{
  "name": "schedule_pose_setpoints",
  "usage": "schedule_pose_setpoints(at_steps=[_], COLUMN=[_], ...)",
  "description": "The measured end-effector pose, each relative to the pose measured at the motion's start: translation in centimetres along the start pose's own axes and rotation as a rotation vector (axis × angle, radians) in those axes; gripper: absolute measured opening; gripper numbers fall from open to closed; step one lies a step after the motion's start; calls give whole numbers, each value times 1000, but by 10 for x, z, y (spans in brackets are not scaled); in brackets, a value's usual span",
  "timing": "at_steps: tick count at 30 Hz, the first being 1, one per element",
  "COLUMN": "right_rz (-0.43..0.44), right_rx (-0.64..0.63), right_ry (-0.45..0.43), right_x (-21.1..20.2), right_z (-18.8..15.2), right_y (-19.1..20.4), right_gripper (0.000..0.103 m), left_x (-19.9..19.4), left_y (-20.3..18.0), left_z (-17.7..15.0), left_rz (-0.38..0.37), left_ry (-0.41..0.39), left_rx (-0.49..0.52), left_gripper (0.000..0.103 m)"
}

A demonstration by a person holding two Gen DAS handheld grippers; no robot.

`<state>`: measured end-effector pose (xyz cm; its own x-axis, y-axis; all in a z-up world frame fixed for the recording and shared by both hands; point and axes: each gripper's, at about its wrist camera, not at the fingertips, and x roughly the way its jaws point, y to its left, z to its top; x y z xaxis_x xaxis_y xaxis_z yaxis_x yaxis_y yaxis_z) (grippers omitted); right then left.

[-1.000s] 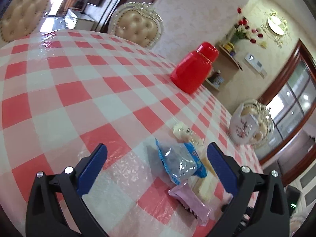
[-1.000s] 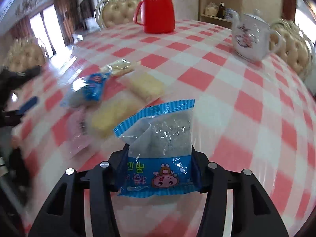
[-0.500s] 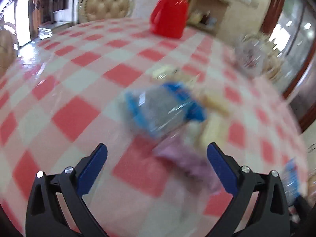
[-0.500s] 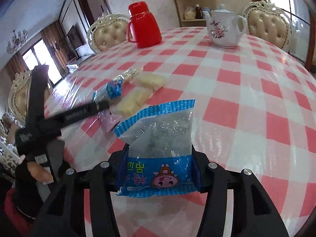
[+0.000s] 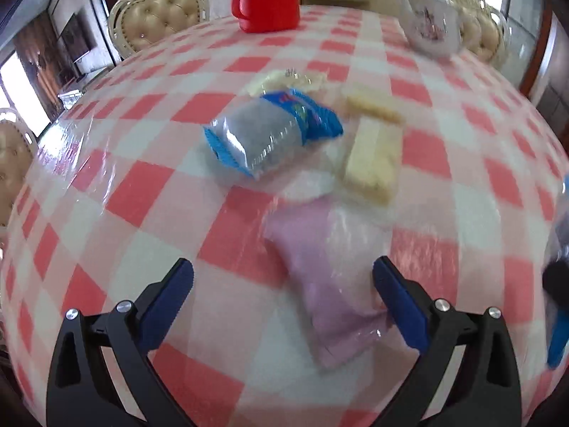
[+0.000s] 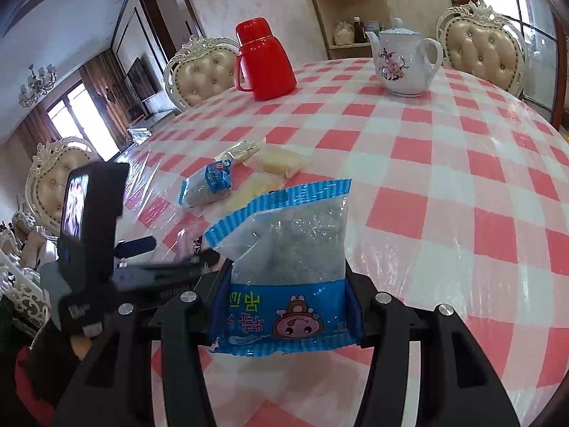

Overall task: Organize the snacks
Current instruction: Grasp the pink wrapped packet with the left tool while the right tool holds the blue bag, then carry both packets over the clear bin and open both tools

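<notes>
Your right gripper (image 6: 284, 306) is clamped on a blue snack bag (image 6: 284, 267) by its bottom seam only, so the bag could swing or slip out if you move fast. Your left gripper (image 5: 282, 302) is spread wide around the pink packet (image 5: 327, 284) at 6 o'clock on the table (image 5: 106, 213); close carelessly and you may pinch the plastic cover or shove the packet toward the wafer packs (image 5: 373, 156) at 12 o'clock. Motion blur softens that view, so whether the fingers touch the packet is unclear. No container for the snacks shows.
</notes>
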<state>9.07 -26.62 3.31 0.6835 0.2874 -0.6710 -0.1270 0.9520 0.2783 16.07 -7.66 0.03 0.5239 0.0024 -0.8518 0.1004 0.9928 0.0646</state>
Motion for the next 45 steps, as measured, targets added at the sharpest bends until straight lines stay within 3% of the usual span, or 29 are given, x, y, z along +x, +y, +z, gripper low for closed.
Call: schedule_pose_setpoints(at_steps=[4,9,11,12,13,14,15,16,19,22,30,45], right_rz=[-11,-6,-7,-8,-11,-14,-15,-15,-21,-20,-19,-39], right_rx=[16,2,4,6,8,8,6,3,-9,-15,31,78], right_ry=[5,-2,-1,0,2,3,3,2,-5,3,13,-38], right_x=[1,1,1,1,2,2,2,3,6,13,17,-29], right_z=[0,1,0,0,0,0,-1,-1,-3,-6,-15,-61], right_y=[-4,-3,-3,-3,-3,-3,-2,-1,1,2,3,16], right_gripper=[52,52,52,52,52,52,52,52,52,52,52,52], left_x=[-13,-10,-8,-7,-6,-6,-8,-9,-13,-23,-37,-73], left_y=[8,17,9,4,1,-1,-2,-4,0,1,11,31], left_z=[-6,-3,-3,-3,-3,-3,-3,-3,-3,-1,-4,-80], left_rz=[45,-76,-63,-64,-84,-85,-87,-96,-142,-121,-159,-239], left_ry=[-40,-74,-97,-94,-87,-94,-106,-94,-76,-115,-159,-192], left_rx=[0,-54,-13,11,29,44,66,86,71,73,20,-110], left_gripper=[101,101,101,90,65,55,25,22,20,20,20,20])
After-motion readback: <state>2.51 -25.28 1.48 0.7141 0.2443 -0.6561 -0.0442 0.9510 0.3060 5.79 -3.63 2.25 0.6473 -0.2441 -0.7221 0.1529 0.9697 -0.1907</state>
